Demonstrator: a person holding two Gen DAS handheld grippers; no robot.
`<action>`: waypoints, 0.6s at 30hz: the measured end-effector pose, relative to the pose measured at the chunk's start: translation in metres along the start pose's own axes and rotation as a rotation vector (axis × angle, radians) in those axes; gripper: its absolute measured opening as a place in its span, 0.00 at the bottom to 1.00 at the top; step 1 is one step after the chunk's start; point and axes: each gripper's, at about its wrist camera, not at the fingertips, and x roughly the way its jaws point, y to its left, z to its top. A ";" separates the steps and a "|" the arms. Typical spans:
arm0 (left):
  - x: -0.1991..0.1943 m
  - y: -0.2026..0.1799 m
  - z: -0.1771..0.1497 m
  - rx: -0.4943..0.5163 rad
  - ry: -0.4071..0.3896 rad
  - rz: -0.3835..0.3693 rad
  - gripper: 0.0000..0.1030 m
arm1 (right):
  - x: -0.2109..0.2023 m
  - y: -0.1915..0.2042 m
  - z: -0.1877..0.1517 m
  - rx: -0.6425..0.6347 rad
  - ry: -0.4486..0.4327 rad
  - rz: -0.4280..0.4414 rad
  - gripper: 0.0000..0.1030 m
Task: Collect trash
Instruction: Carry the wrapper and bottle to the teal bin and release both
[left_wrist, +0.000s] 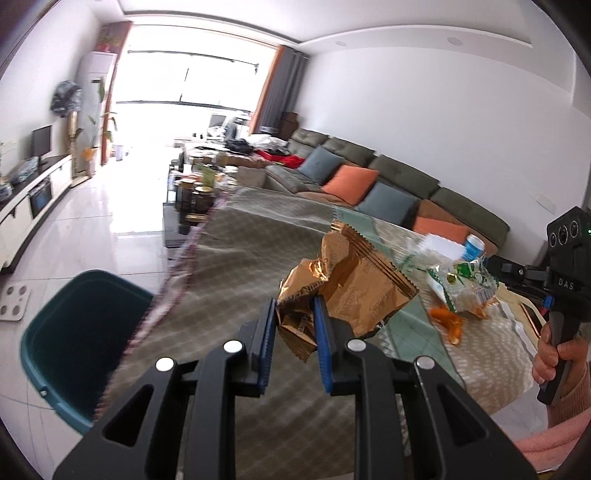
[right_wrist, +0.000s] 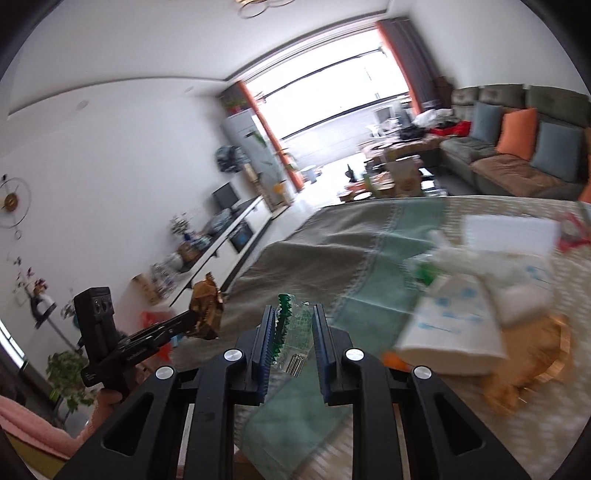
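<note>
Gold foil: a crumpled gold wrapper (left_wrist: 354, 291) is clamped between the blue pads of my left gripper (left_wrist: 295, 343), lifted clear above the counter (left_wrist: 240, 266).
Gold wrapper, look: creased foil, zigzag-cut top edge, dark lettering I cannot read.
Right gripper (right_wrist: 293, 345): clenched on a clear wrapper with green print (right_wrist: 293, 343); a barcode shows at its lower end, a green serrated edge beside the left pad.
Cross-check: in the left wrist view, the same green-printed wrapper (left_wrist: 469, 288) hangs from the right gripper (left_wrist: 491, 264); a hand (left_wrist: 554, 350) grips the handle.
Counter edge: the cloth's fringed left edge runs diagonally; just beyond and below it stands a teal bin (left_wrist: 81, 339) on pale floor tiles (left_wrist: 92, 221).
Open room: the near and left part of the cloth lies bare; the tiled floor to the left is open up to the TV cabinet (left_wrist: 33, 199).
Crowded side: to the right of the right gripper, blurred litter on the cloth, white paper (right_wrist: 509, 232) and a white-and-blue pack (right_wrist: 454, 321); details not readable.
Far side: a sofa with cushions (left_wrist: 369, 177) along the wall.
</note>
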 end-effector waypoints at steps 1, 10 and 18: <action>-0.004 0.006 0.000 -0.007 -0.007 0.019 0.21 | 0.008 0.005 0.001 -0.010 0.009 0.015 0.20; -0.032 0.058 0.003 -0.083 -0.048 0.180 0.21 | 0.089 0.045 0.017 -0.092 0.105 0.157 0.20; -0.047 0.100 -0.002 -0.153 -0.039 0.302 0.21 | 0.149 0.086 0.024 -0.167 0.171 0.246 0.20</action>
